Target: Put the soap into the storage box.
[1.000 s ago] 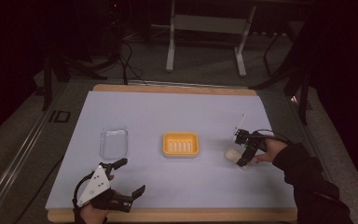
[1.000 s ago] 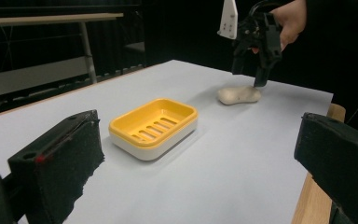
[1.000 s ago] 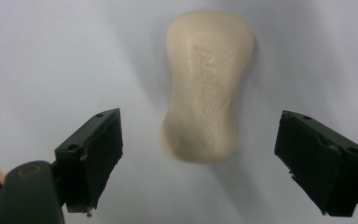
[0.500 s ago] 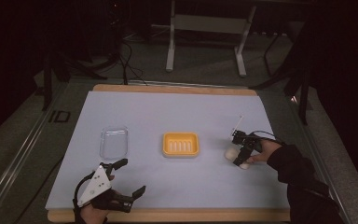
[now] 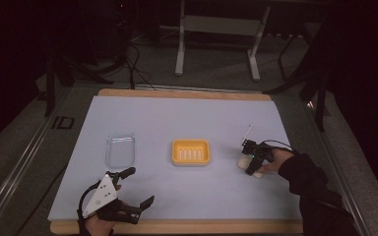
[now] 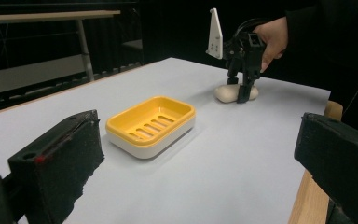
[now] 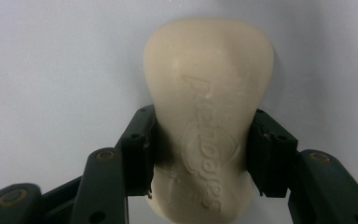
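Observation:
A cream bar of soap point(image 7: 209, 116) with embossed lettering lies on the pale table sheet at the right point(image 5: 256, 169). My right gripper point(image 7: 200, 154) points down on it; its jaws have just been closing and both pads now press the bar's sides. From the left gripper view the soap point(image 6: 226, 92) rests flat on the sheet under that gripper point(image 6: 240, 88). A yellow soap dish point(image 5: 191, 152) with a slotted insert sits mid-table, also seen as the dish point(image 6: 151, 122). My left gripper point(image 5: 137, 187) stands open near the front left edge with nothing between its jaws.
A clear plastic lid or tray point(image 5: 120, 150) lies left of the dish. The wooden table edge point(image 5: 177, 227) runs along the front. A metal stand point(image 5: 216, 44) and cables are on the floor behind the table.
The right gripper sank onto the soap and its jaws closed on the bar. The left gripper stayed where it was.

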`<state>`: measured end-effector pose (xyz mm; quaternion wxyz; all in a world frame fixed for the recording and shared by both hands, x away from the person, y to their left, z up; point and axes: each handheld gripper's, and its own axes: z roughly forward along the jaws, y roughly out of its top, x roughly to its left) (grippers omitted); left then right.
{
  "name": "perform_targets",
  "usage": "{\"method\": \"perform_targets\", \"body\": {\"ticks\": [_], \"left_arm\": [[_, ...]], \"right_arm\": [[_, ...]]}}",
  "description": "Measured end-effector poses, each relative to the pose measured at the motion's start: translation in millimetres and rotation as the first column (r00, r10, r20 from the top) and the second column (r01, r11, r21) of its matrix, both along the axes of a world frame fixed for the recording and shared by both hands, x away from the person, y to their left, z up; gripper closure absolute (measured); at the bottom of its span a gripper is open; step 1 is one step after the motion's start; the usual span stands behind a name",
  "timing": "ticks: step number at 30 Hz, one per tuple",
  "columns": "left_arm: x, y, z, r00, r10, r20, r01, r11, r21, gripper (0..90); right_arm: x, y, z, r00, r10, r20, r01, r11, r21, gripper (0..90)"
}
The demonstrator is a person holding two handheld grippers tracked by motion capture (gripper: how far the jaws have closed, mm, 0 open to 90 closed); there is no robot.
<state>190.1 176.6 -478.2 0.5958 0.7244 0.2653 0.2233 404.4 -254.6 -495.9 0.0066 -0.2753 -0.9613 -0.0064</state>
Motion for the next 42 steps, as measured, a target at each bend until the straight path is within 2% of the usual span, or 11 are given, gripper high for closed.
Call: {"method": "perform_targets", "body": {"ticks": [4, 9, 13, 14, 17, 19, 22, 29, 34, 40, 42], "left_arm": [[-0.1, 0.0, 0.0, 1.0, 0.0, 0.0, 0.0, 1.0, 0.0, 1.1], [0.0, 0.2, 0.1, 1.0, -0.001, -0.002, 0.001, 1.0, -0.002, 1.2], [0.1, 0.2, 0.0, 1.0, -0.001, -0.001, 0.001, 1.0, -0.002, 1.1], [0.2, 0.1, 0.0, 1.0, -0.001, -0.002, 0.001, 1.0, -0.002, 1.1], [0.1, -0.1, -0.1, 1.0, -0.002, -0.002, 0.002, 1.0, -0.002, 1.1], [0.1, 0.0, 0.0, 1.0, -0.002, -0.001, 0.002, 1.0, -0.001, 1.1], [0.1, 0.0, 0.0, 1.0, -0.001, -0.001, 0.001, 1.0, -0.001, 1.1], [0.2, -0.1, -0.1, 1.0, -0.003, -0.001, 0.003, 1.0, -0.001, 1.1], [-0.1, -0.7, -0.3, 1.0, -0.005, -0.004, 0.005, 1.0, 0.005, 1.1], [0.6, -0.8, -0.6, 1.0, -0.004, -0.006, 0.004, 0.9999, 0.009, 1.1], [0.5, -0.9, -0.6, 1.0, -0.004, -0.006, 0.004, 0.9999, 0.01, 1.1]], "right_arm": [[-0.2, -0.6, 0.3, 1.0, 0.0, -0.001, 0.0, 1.0, 0.005, 49.0], [0.4, -2.6, 1.6, 0.9991, 0.043, 0.004, -0.043, 0.999, 0.01, 49.5], [-1.1, -4.5, 6.9, 0.994, 0.105, 0.03, -0.106, 0.9939, 0.032, 49.6], [-1.4, -4.5, 8.2, 0.9925, 0.121, 0.019, -0.121, 0.9919, 0.037, 49.6], [-3.4, -2.6, 10.7, 0.9848, 0.172, 0.026, -0.172, 0.9849, 0.018, 49.7], [-3.3, -2.1, 12.1, 0.9846, 0.174, 0.021, -0.174, 0.9839, 0.039, 49.7], [-3.1, -1.2, 13.6, 0.9823, 0.185, 0.024, -0.186, 0.9817, 0.039, 49.7], [-4.2, 0.5, 20.7, 0.9731, 0.227, 0.037, -0.23, 0.9695, 0.085, 49.7], [-4.9, 2.3, 27.2, 0.9666, 0.252, 0.048, -0.255, 0.962, 0.097, 49.7], [-4.3, 4.0, 33.7, 0.9635, 0.261, 0.062, -0.266, 0.9576, 0.11, 49.7], [-5.2, 5.1, 36.2, 0.9577, 0.28, 0.067, -0.286, 0.9517, 0.112, 49.7]]}}
